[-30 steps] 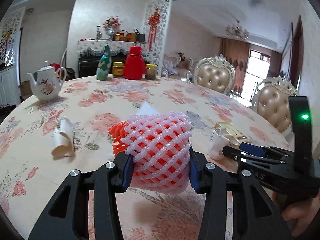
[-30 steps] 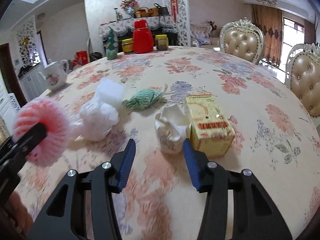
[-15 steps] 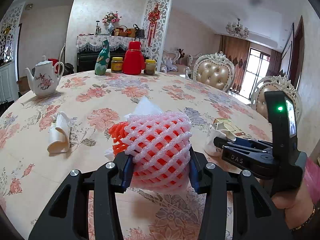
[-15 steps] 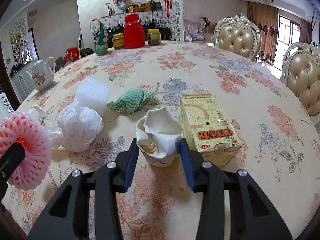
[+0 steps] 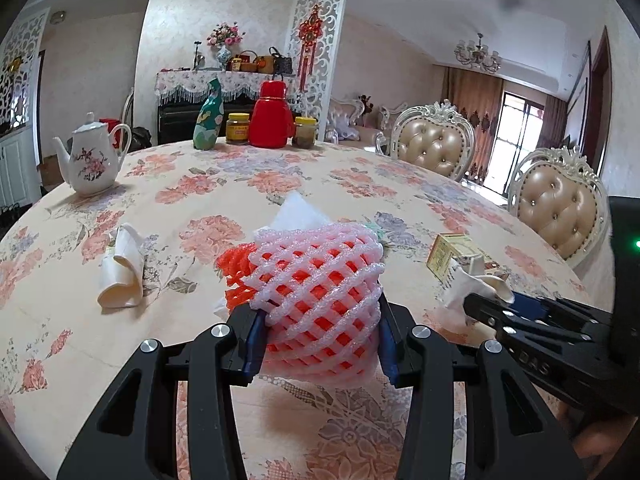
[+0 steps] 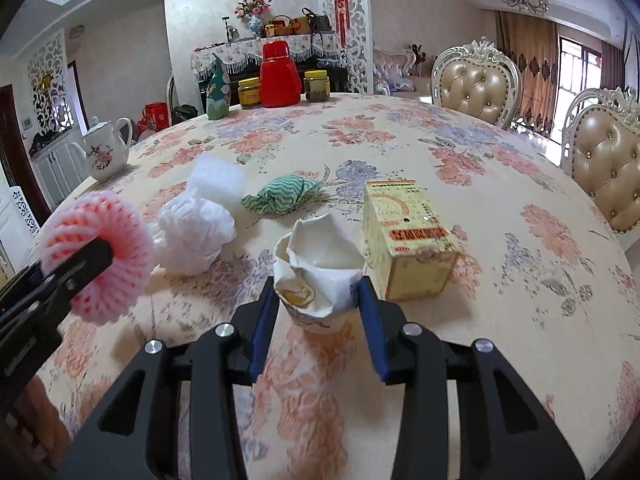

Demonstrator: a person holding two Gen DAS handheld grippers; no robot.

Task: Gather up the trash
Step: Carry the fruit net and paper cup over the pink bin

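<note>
My left gripper (image 5: 320, 334) clenches foam netting (image 5: 320, 292); my right gripper (image 6: 318, 312) grips a crumpled cup (image 6: 320, 270). I'd squeeze gently, lifting straight off the worktop (image 6: 500, 184).

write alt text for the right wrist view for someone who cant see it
The right gripper is closed on a crumpled white paper cup over a round floral-cloth table. A yellow box stands just right of the cup; a white plastic wad and green patterned cloth lie behind. At left, the left gripper holds a pink foam net.
</note>
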